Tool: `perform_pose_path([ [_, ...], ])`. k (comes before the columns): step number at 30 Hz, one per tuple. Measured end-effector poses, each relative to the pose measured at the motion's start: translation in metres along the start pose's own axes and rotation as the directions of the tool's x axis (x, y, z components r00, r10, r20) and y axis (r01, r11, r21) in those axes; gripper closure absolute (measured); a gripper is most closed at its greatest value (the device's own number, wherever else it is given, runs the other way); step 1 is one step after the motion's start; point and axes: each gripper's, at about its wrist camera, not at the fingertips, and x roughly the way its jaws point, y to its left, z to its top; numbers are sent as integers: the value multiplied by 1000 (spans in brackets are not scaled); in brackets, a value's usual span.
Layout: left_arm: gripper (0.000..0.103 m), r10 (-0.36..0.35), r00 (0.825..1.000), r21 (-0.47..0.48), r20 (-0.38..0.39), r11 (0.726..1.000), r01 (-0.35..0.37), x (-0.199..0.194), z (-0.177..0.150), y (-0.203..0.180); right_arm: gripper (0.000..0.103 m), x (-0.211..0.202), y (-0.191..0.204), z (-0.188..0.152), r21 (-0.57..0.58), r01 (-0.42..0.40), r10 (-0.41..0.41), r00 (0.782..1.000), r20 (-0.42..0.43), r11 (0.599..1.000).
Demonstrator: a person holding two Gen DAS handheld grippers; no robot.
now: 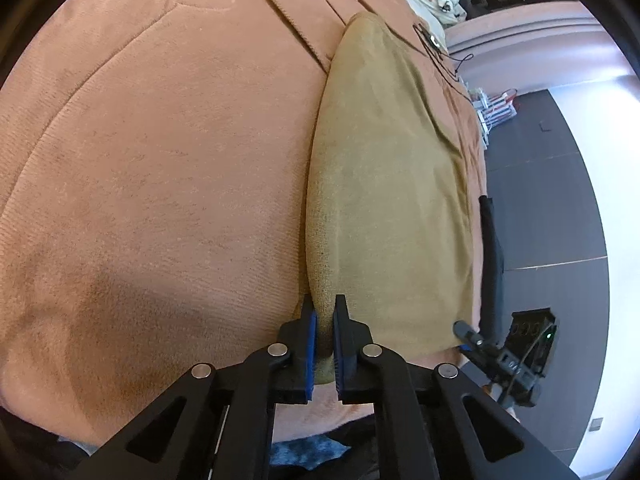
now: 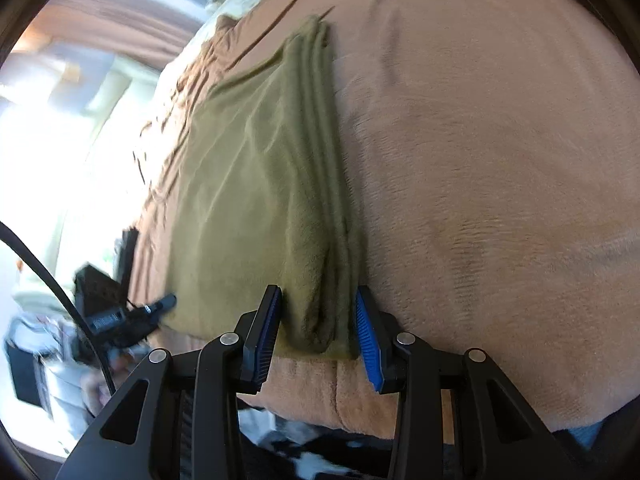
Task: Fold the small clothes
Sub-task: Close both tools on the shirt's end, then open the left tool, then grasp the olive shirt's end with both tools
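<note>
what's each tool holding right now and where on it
Left tool pinches the olive cloth at its near folded corner. Right tool straddles the stacked edge; grip unclear.

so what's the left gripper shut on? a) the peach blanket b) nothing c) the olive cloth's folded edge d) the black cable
c: in the left wrist view the left gripper has its blue pads pinched on the near folded edge of the olive cloth, which lies on the peach blanket.
</note>
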Motion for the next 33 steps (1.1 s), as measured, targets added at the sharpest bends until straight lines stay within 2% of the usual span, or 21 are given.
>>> perform_pose_path([
  [2, 97, -8, 1000, -3, 2, 1000, 8, -4, 1, -2, 83, 1, 6, 0, -17, -5, 5, 1000, 3, 1000],
  [5, 97, -12, 1000, 23, 8, 1000, 12, -11, 4, -9, 87, 3, 3, -2, 11, -42, 42, 999, -3, 999],
  [11, 97, -25, 1000, 54, 4, 998, 24, -26, 8, -12, 89, 3, 4, -11, 0, -54, 54, 998, -10, 999],
  [21, 97, 11, 1000, 88, -8, 996, -10, -47, 7, -8, 91, 12, 11, -25, -31, -114, 113, 993, -44, 993],
  [24, 96, 22, 1000, 111, -9, 994, -21, -47, 9, -11, 91, 14, 13, -26, -69, -79, 75, 996, -47, 994],
  [27, 94, 88, 996, 124, -10, 989, -86, -40, 15, -16, 87, 16, 10, -20, -79, -48, 45, 998, -39, 996],
  [28, 91, 101, 995, 129, -13, 987, -99, -35, 21, -18, 81, 16, 7, -17, -74, -48, 46, 998, -30, 996],
  [29, 79, 97, 995, 127, -15, 987, -95, -34, 21, -17, 68, 15, 3, -16, -63, -52, 51, 999, -13, 997],
  [30, 66, 86, 996, 120, -11, 989, -84, -33, 25, -15, 60, 14, 0, -14, -54, -60, 61, 998, 8, 997],
  [31, 61, 82, 997, 118, -4, 990, -81, -35, 24, -12, 46, 11, -5, -11, -42, -77, 78, 996, 30, 996],
  [32, 56, 82, 997, 119, 8, 989, -83, -36, 26, -12, 41, 10, -8, -8, -33, -92, 94, 995, 46, 995],
  [33, 55, 88, 996, 122, 17, 989, -90, -35, 30, -13, 41, 10, -11, -4, -32, -99, 100, 994, 53, 995],
])
